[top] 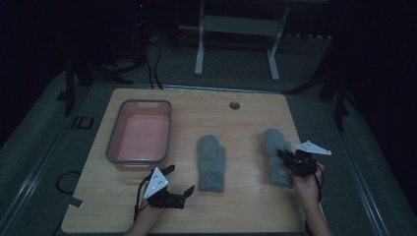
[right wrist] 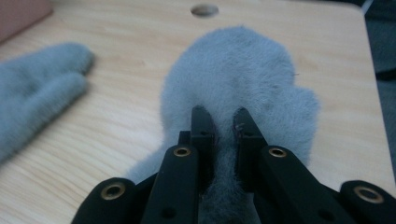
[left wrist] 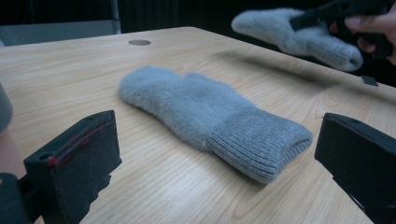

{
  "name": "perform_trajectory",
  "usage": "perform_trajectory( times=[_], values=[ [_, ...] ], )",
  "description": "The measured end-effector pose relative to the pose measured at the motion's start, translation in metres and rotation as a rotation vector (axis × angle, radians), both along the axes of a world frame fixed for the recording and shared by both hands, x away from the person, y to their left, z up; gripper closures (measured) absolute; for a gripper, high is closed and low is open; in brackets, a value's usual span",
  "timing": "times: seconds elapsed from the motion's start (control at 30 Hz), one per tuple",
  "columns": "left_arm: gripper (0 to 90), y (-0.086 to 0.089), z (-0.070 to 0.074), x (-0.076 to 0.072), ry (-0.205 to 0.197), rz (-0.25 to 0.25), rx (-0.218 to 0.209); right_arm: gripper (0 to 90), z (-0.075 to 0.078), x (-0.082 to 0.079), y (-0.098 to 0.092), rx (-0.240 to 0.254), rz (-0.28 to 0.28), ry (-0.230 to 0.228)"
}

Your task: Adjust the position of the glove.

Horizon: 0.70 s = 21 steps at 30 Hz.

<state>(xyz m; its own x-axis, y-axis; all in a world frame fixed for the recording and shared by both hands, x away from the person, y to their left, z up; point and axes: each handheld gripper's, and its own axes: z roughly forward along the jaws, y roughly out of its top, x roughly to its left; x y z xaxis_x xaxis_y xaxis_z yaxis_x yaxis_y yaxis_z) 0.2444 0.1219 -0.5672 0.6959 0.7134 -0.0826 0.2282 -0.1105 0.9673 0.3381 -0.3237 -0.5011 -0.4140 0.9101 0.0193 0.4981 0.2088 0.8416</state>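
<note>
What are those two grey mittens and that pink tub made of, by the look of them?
The mitten on the table looks like soft, fuzzy fleece or knit, matte, with a ribbed knitted cuff. The mitten pinched by the right gripper has the same fluffy pile. The pink tub appears to be smooth moulded plastic with a grey rim, though the dim light leaves that open.

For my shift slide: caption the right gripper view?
Right gripper pinches a fold of the grey mitten above the wooden table.

Right gripper (top: 287, 156), jaws pinched nearly together, raised in the right hand (top: 307, 184); left gripper (top: 179, 179), jaws wide apart, held low.
</note>
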Motion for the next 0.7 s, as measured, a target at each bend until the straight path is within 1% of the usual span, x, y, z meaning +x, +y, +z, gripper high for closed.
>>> perform_trajectory(
  times=[0.07, 0.17, 0.23, 0.3, 0.4, 0.43, 0.5, 0.6, 0.63, 0.67, 0.7],
  values=[
    [0.4, 0.0, 0.0, 0.0, 0.0, 0.0, 0.0, 82.4, 0.008, -0.001, 0.009, -0.009, 0.006, -0.013],
    [0.4, 0.0, 0.0, 0.0, 0.0, -0.001, 0.001, 82.3, 0.019, -0.002, 0.022, -0.009, 0.01, -0.034],
    [0.4, 0.001, 0.0, 0.0, -0.001, -0.002, 0.002, 82.3, 0.024, -0.003, 0.031, -0.001, 0.022, -0.044],
    [0.4, 0.001, 0.0, 0.0, -0.002, -0.003, 0.001, 82.2, 0.029, -0.005, 0.041, -0.007, 0.039, -0.055],
    [0.4, 0.001, 0.0, 0.0, -0.002, -0.002, 0.003, 82.2, 0.033, -0.006, 0.056, 0.005, 0.047, -0.057],
    [0.4, 0.001, 0.0, 0.0, -0.002, -0.002, 0.003, 82.2, 0.033, -0.006, 0.056, 0.005, 0.047, -0.057],
    [0.4, 0.001, 0.001, 0.0, -0.003, -0.002, -0.001, 82.2, 0.036, -0.006, 0.069, 0.025, 0.042, -0.054],
    [0.4, 0.001, 0.001, 0.0, -0.003, -0.002, 0.0, 82.2, 0.038, -0.007, 0.086, 0.017, 0.047, -0.056],
    [0.4, 0.001, 0.001, 0.0, -0.003, -0.002, 0.0, 82.2, 0.038, -0.007, 0.086, 0.017, 0.047, -0.056],
    [0.4, 0.001, 0.001, 0.0, -0.004, -0.001, 0.001, 82.1, 0.039, -0.007, 0.091, 0.029, 0.048, -0.055],
    [0.4, 0.001, 0.001, 0.0, -0.004, -0.001, 0.001, 82.1, 0.039, -0.007, 0.103, 0.048, 0.055, -0.051]
  ],
)
